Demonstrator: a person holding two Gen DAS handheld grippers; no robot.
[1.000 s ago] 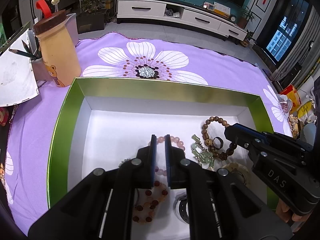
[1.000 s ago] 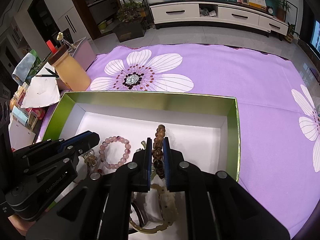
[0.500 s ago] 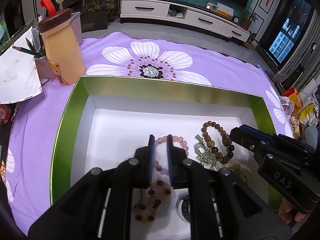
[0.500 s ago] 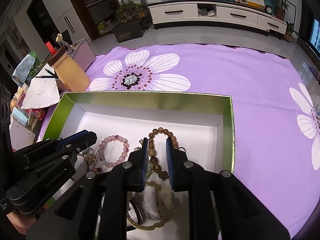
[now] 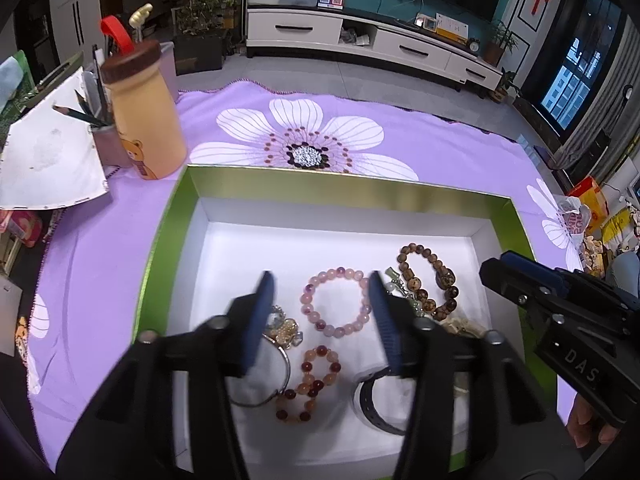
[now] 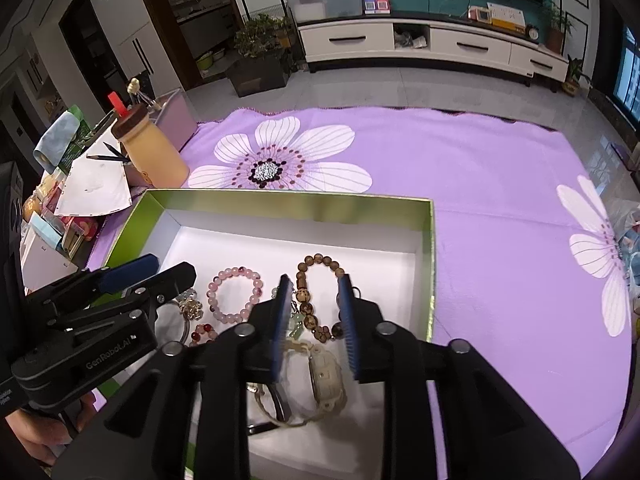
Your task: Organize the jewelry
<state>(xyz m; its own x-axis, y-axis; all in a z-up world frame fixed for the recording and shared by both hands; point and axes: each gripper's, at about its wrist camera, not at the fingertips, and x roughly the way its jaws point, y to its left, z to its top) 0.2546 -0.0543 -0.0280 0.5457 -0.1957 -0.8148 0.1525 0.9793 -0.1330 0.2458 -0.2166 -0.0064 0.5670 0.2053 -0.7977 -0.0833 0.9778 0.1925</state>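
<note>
A green box (image 5: 168,216) with a white inside holds the jewelry. In it lie a pink bead bracelet (image 5: 335,301), a brown wooden bead bracelet (image 5: 428,280), a red-and-amber bead bracelet (image 5: 312,380), a silver bangle (image 5: 276,368), a black band (image 5: 372,404) and a cream watch (image 6: 326,376). My left gripper (image 5: 322,312) is open and empty above the pink bracelet. My right gripper (image 6: 314,312) is open and empty above the brown bracelet (image 6: 316,292). The box also shows in the right wrist view (image 6: 430,248).
The box sits on a purple flowered cloth (image 6: 480,184). A tan bottle with a brown cap (image 5: 142,116), a pencil cup (image 5: 108,140) and a white paper (image 5: 44,160) stand left of the box. Bags and clutter (image 5: 588,216) lie past the cloth's right edge.
Both grippers have opened wide. The right one let go of the brown bead bracelet, which now lies in the box. Both have drawn back and up a little.
</note>
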